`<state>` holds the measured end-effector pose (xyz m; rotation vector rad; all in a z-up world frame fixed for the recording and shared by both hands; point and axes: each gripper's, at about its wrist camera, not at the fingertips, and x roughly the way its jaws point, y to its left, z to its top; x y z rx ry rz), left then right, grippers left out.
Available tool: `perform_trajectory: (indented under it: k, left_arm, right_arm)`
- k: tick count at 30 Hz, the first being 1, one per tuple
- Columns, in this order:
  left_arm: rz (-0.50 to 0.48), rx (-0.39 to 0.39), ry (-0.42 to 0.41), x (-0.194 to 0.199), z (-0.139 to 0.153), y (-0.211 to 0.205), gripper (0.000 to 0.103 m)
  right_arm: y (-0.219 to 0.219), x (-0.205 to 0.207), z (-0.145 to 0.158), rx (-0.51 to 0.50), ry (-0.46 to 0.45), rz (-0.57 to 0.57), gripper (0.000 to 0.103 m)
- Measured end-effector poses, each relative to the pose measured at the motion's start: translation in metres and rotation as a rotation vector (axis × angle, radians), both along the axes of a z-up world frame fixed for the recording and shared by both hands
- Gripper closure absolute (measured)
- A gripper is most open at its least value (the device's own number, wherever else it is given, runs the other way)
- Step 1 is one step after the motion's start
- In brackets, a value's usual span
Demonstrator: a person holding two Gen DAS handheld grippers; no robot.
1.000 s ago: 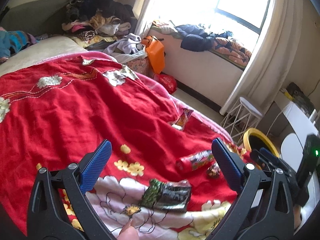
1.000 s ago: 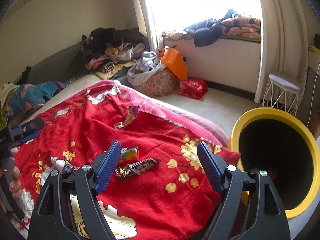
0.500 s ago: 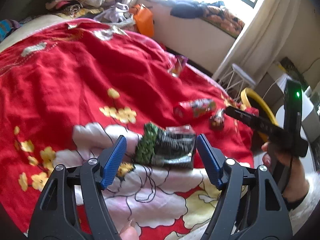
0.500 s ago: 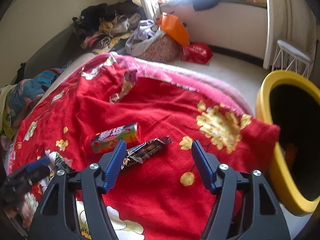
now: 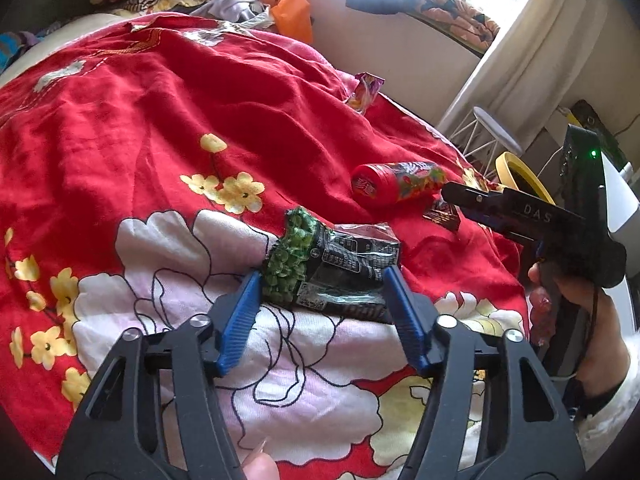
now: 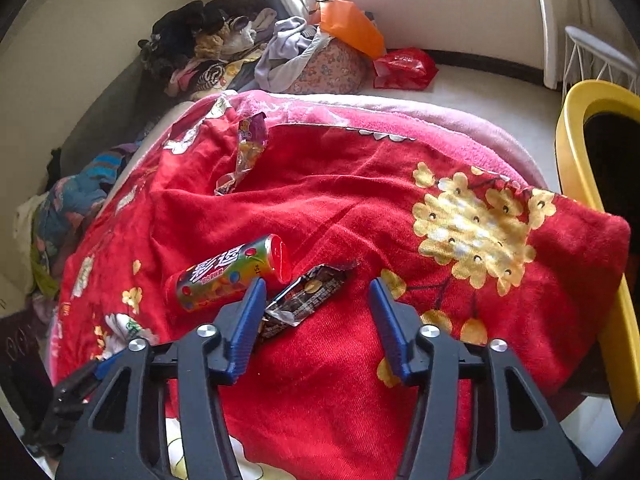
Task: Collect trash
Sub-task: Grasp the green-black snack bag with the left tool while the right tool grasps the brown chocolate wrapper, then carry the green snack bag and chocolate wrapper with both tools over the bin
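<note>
A: On the red blanket [image 5: 168, 92], where is the trash?

B: A green snack bag [image 5: 332, 272] lies between the closing jaws of the left gripper [image 5: 322, 292]; contact cannot be confirmed. A dark wrapper [image 6: 304, 300] lies beside a candy tube [image 6: 232, 272].

A: Right gripper [image 6: 316, 300]?

B: Jaws closing, half wide; one blue pad touches the wrapper's end, nothing gripped. A yellow bin [image 6: 576, 160] stands beside the bed.

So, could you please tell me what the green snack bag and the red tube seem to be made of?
Green snack bag: apparently thin glossy plastic film, crinkled with bright glints. Red tube: rigid, likely plastic with a shiny printed wrap; smooth red cap.
</note>
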<state>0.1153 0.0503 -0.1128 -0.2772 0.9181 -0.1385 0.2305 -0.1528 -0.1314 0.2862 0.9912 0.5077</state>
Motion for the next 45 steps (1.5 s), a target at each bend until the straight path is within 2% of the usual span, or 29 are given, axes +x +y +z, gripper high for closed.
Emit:
perform_trajectory:
  k: [3, 5, 7, 9, 11, 16, 23, 33, 45]
  left_arm:
    - [0.000, -0.002, -0.005, -0.001, 0.002, 0.000, 0.069]
    - [0.002, 0.007, -0.007, -0.001, 0.004, 0.001, 0.083]
    - [0.000, 0.007, -0.007, 0.000, 0.004, 0.001, 0.091]
    - [-0.011, 0.008, -0.011, 0.000, 0.006, -0.001, 0.094]
    - [-0.023, 0.015, -0.022, 0.000, 0.008, -0.005, 0.096]
    - [-0.065, 0.025, -0.067, -0.002, 0.021, -0.018, 0.097]
    - [-0.100, 0.015, -0.112, -0.002, 0.036, -0.033, 0.097]
    - [-0.129, -0.006, -0.180, -0.001, 0.061, -0.054, 0.098]
    - [-0.191, -0.003, -0.239, 0.007, 0.080, -0.095, 0.098]
  right_arm:
    - [-0.003, 0.001, -0.002, 0.038, 0.013, 0.006, 0.069]
    - [-0.008, 0.000, -0.002, 0.066, 0.026, 0.001, 0.073]
    - [-0.012, -0.001, -0.001, 0.080, 0.029, -0.001, 0.078]
    - [-0.013, -0.004, 0.001, 0.087, 0.020, 0.006, 0.091]
    - [-0.013, -0.006, 0.005, 0.079, 0.006, 0.015, 0.092]
    - [-0.016, -0.015, 0.015, 0.074, -0.033, 0.024, 0.094]
    - [-0.040, -0.021, 0.031, 0.105, -0.078, -0.026, 0.095]
    - [-0.079, -0.034, 0.068, 0.090, -0.229, -0.106, 0.095]
    - [-0.122, -0.036, 0.084, 0.093, -0.288, -0.216, 0.095]
